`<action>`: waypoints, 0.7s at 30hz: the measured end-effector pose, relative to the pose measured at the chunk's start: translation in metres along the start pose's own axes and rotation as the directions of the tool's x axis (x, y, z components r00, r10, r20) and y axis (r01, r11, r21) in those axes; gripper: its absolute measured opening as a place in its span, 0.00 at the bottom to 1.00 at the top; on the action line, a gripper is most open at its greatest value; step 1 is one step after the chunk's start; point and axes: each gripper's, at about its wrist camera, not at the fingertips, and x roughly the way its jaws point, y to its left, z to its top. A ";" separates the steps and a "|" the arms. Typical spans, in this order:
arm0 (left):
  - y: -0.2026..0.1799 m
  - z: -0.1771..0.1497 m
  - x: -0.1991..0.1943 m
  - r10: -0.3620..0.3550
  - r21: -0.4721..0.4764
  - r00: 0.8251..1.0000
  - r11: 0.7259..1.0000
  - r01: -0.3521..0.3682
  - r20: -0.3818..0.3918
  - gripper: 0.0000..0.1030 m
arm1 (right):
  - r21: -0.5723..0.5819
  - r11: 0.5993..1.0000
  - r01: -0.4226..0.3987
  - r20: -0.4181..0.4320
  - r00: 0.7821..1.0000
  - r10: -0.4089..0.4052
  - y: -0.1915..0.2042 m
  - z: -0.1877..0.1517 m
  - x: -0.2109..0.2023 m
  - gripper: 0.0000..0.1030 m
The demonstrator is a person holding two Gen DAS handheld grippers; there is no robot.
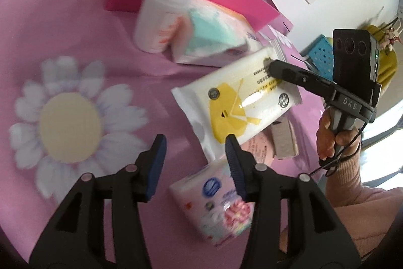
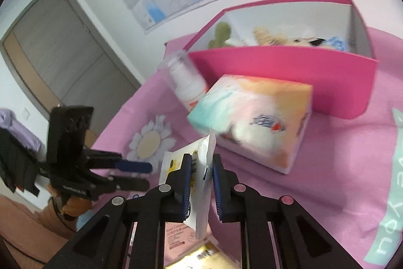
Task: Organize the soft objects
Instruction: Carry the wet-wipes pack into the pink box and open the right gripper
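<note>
Wipes pack (image 1: 234, 102): a flat white packet with a yellow flap, lifted off the pink cloth and carried in the air in front of the pink box (image 2: 289, 72).
Grip on it: the right gripper (image 1: 270, 64) pinches the packet by its crimped end seam; in the right wrist view the seam (image 2: 205, 168) stands edge-on between the pads, which look pressed onto it, though blur makes firm contact hard to confirm.
Long axis: the packet hangs out sideways from the seam, its free end pointing away from the box toward the left gripper.
Left gripper (image 1: 195, 163): fingers spread apart and holding nothing, just beside the packet's free end; it is the nearer hand for any support.
Way to the box: the box lies ahead of the right fingers, open side up, soft toys (image 2: 289, 39) already inside.
Obstacles: a tissue box (image 2: 254, 115) and a white bottle (image 2: 186, 82) stand close against the box's near wall, directly on the path.
Open room: probably above the near wall; the packet would need to go over, not through.
Below: a small tissue pack (image 1: 214, 203) lies on the cloth (image 1: 63, 29) under the left fingers.
</note>
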 end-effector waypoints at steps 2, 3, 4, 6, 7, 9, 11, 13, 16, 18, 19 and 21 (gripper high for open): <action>-0.006 0.006 0.009 -0.009 0.025 1.000 1.000 0.010 -0.019 0.52 | 0.014 1.000 0.006 0.017 1.000 -0.006 -0.004 -0.001 -0.004 0.15; -0.009 0.008 0.013 -0.019 0.034 0.999 0.999 0.020 -0.030 0.52 | 0.020 1.000 0.006 0.022 1.000 -0.006 -0.006 -0.003 -0.006 0.15; -0.012 0.011 0.018 -0.027 0.040 0.999 0.999 0.028 -0.038 0.52 | 0.026 1.000 0.007 0.031 0.999 -0.008 -0.009 -0.004 -0.009 0.15; -0.017 0.018 0.024 -0.056 0.053 0.997 0.997 0.059 -0.051 0.52 | 0.037 0.999 0.002 0.043 0.999 -0.004 -0.012 -0.005 -0.011 0.15; -0.019 0.022 0.026 -0.070 0.053 0.996 0.996 0.072 -0.053 0.52 | 0.040 0.999 0.000 0.051 0.999 -0.002 -0.012 -0.007 -0.011 0.15; -0.022 0.026 0.028 -0.095 0.063 0.994 0.993 0.099 -0.054 0.52 | 0.049 0.999 0.005 0.052 0.999 -0.008 -0.014 -0.009 -0.010 0.15; -0.020 0.030 0.033 -0.120 0.044 0.991 0.991 0.123 -0.063 0.52 | 0.070 0.998 -0.009 0.057 0.998 0.005 -0.019 -0.011 -0.012 0.15; -0.020 0.033 0.033 -0.130 0.030 0.990 0.991 0.132 -0.059 0.52 | 0.085 0.996 -0.008 0.062 0.998 0.002 -0.024 -0.013 -0.015 0.15; -0.029 0.034 0.023 -0.088 0.069 0.996 0.994 0.089 -0.021 0.51 | 0.106 0.994 -0.021 0.062 0.998 0.015 -0.024 -0.014 -0.014 0.15; -0.035 0.037 0.018 -0.083 0.075 0.996 0.994 0.084 -0.008 0.51 | 0.094 0.995 -0.021 0.070 0.997 0.014 -0.020 -0.012 -0.017 0.15; -0.039 0.040 0.012 -0.080 0.080 0.997 0.994 0.079 0.008 0.51 | 0.090 0.996 -0.024 0.079 0.997 0.017 -0.017 -0.011 -0.020 0.15; -0.044 0.044 0.000 -0.074 0.093 0.997 0.993 0.070 0.038 0.51 | 0.084 0.996 -0.024 0.102 0.995 0.016 -0.013 -0.005 -0.028 0.15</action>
